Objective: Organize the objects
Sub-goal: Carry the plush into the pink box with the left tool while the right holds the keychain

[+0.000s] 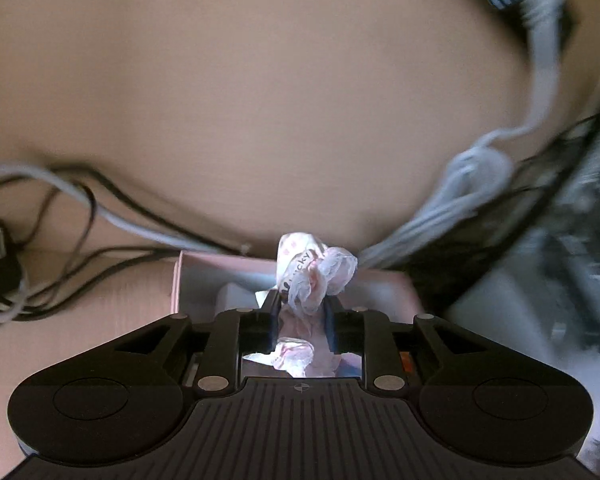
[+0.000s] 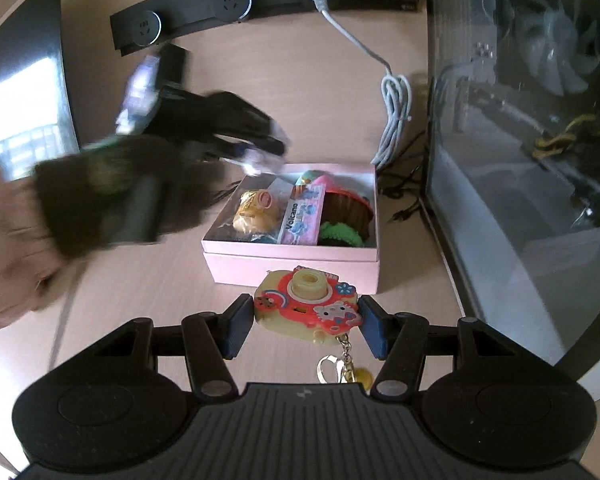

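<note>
Left claw, jaws narrow, pinching a crumpled pink-and-white wrapper with lace-like edges and a printed word; part of the wrapper bunched up ahead of the fingertips, part hanging behind them. Just beyond and below this claw, the open pink box, seen only partly and blurred. To its left, tangled black and grey cables on the tan surface; to its right, a bundled grey cord.

Right claw, jaws roughly half spread, pads pressed on both sides of a yellow and red toy camera keychain, lens facing up, its gold ring and chain dangling back toward the claw body. Directly ahead of the fingertips, the pink box, almost touching the keychain. Inside: a round yellow trinket on the left, a pink "Volcano" packet in the middle, a brown cupcake-shaped toy and something green and fuzzy on the right. Further off, a black power strip with a grey plug. Right of the claw, a glass-sided computer case. Left and ahead, the other claw as a dark blur above the box's far left corner.
</note>
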